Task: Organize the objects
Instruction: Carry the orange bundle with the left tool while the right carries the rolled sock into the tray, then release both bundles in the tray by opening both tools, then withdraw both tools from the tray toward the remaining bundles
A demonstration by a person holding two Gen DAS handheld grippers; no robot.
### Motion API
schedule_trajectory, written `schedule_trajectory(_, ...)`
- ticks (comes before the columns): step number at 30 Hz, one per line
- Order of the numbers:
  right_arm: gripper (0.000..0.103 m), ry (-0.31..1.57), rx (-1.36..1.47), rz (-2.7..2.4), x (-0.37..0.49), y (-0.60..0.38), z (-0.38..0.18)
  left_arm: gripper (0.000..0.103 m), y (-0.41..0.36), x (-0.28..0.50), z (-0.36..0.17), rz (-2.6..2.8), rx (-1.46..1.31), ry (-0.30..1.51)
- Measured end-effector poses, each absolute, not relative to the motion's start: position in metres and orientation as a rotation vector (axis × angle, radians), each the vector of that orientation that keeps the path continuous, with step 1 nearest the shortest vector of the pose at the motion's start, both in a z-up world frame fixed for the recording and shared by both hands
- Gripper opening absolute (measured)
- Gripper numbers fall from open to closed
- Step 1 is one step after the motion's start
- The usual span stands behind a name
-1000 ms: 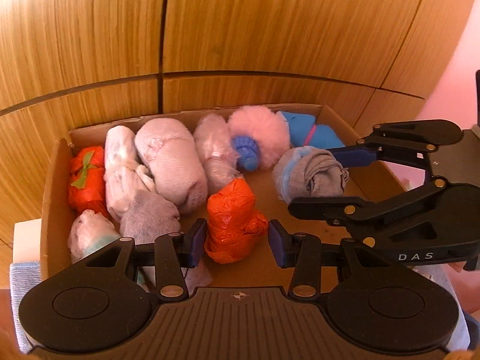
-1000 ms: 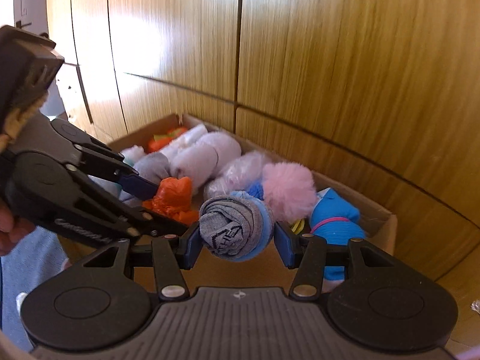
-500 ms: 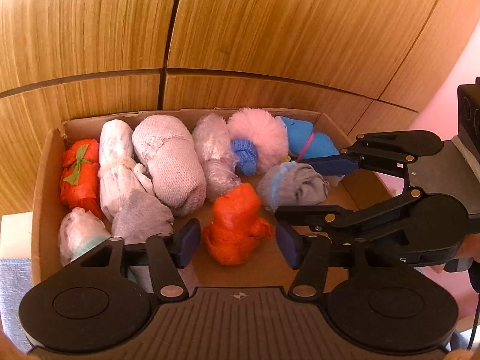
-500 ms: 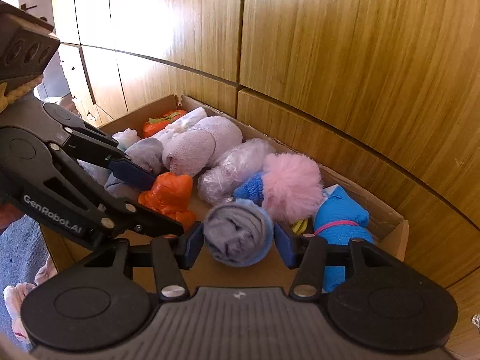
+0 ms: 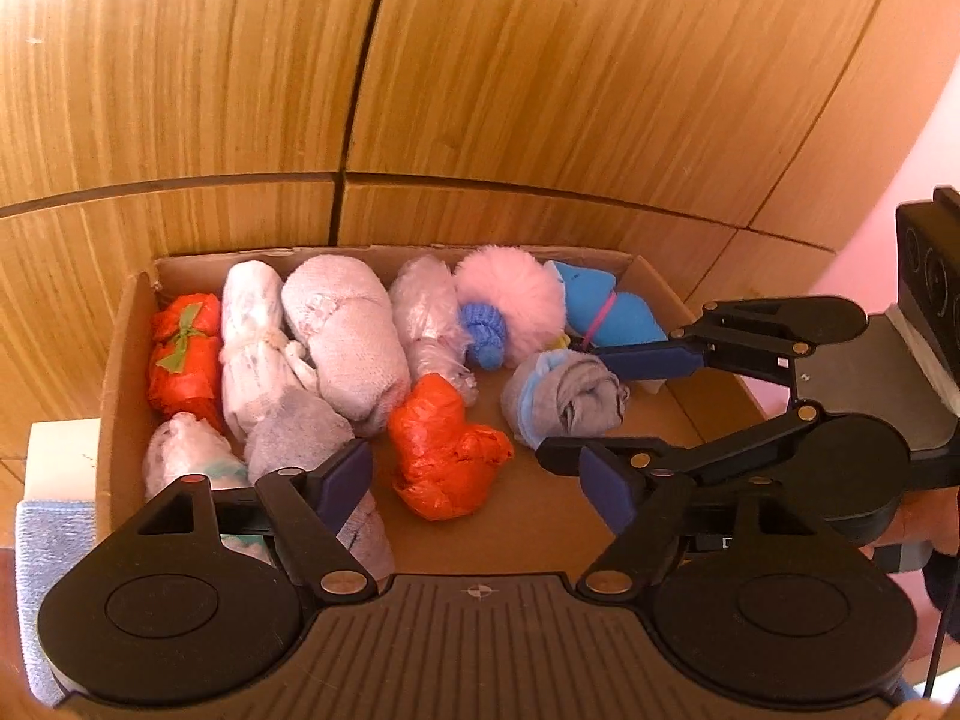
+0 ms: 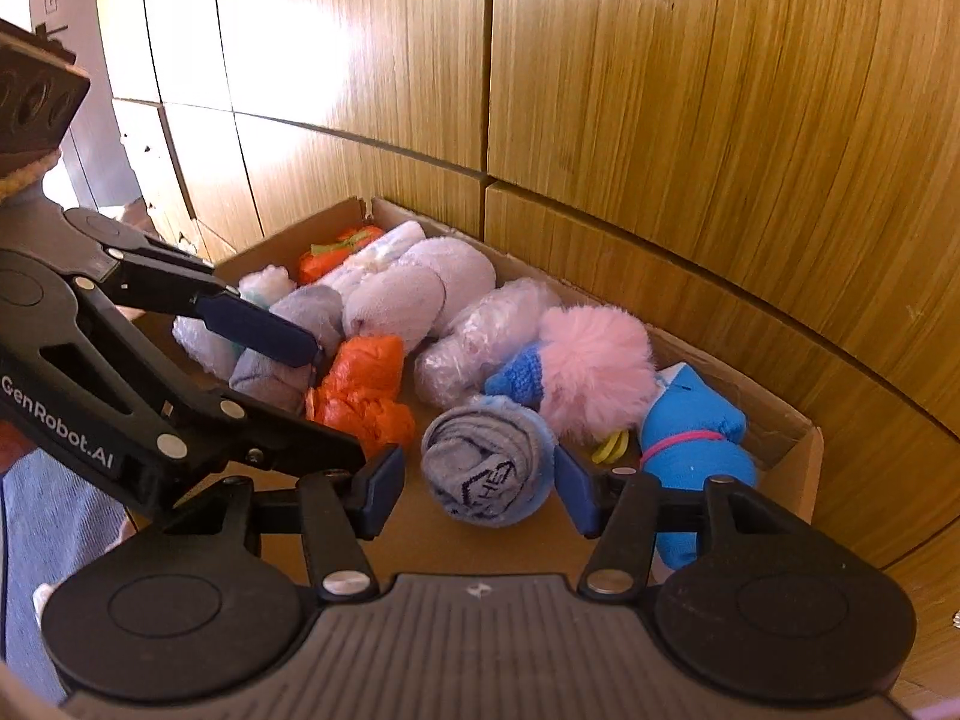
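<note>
Socks rolled into bundles fill a cardboard box (image 5: 114, 372) that sits against a wood-panelled wall (image 5: 540, 90). Along the far side, from left to right, lie an orange bundle with a green bow (image 5: 183, 354), a white roll (image 5: 252, 330), a pale pink roll (image 5: 348, 330), a clear-wrapped bundle (image 5: 429, 318), a fluffy pink pompom sock (image 5: 516, 300) with a blue knitted cuff (image 5: 483, 330), and a bright blue pair bound by a pink band (image 5: 606, 318). Nearer, an orange crumpled bundle (image 5: 444, 450) rests on the box floor near the middle, with a grey roll (image 5: 300, 432) and a whitish bundle (image 5: 180, 456) at the near left.

A grey sock roll with a light blue edge (image 6: 489, 462) lies on the box floor right of the orange crumpled bundle. The right gripper (image 6: 480, 486) straddles it with its jaws spread wide, a gap showing on both sides, so nothing is held. The left gripper (image 5: 474, 486) hovers over the near part of the box, jaws also spread and empty, the orange crumpled bundle just beyond them. A blue cloth (image 5: 48, 546) lies outside the box at the near left
</note>
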State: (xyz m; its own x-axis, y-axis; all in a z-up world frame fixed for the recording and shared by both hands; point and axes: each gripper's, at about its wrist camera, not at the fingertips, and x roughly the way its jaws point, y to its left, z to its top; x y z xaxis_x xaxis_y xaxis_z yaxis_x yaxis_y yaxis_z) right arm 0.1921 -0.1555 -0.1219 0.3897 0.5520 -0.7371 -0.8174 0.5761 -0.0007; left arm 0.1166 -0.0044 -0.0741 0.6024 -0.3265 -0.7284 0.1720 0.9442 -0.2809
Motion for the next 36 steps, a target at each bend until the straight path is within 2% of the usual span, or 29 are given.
schedule_trajectory(20, 0.057, 0.707, -0.408, 0.848, 0.176, -0.179, -0.095, 0.086, -0.013, 0.096, -0.047, -0.234, -0.133, 0.842)
schedule_trajectory(23, 0.063, 0.707, -0.408, 0.816, 0.171, -0.184, -0.091, 0.086, -0.013, 0.093, -0.043, -0.203, -0.120, 0.842)
schedule_trajectory(25, 0.064, 0.715, -0.405, 0.793, 0.169, -0.186, -0.090, 0.086, -0.015, 0.091, -0.041, -0.181, -0.113, 0.845)
schedule_trajectory(28, 0.071, 0.733, -0.415, 0.745, 0.167, -0.188, -0.089, 0.086, -0.020, 0.088, -0.036, -0.149, -0.082, 0.840)
schedule_trajectory(36, 0.076, 0.726, -0.394, 0.695, 0.152, -0.199, -0.077, 0.087, -0.022, 0.072, -0.028, -0.131, -0.065, 0.842)
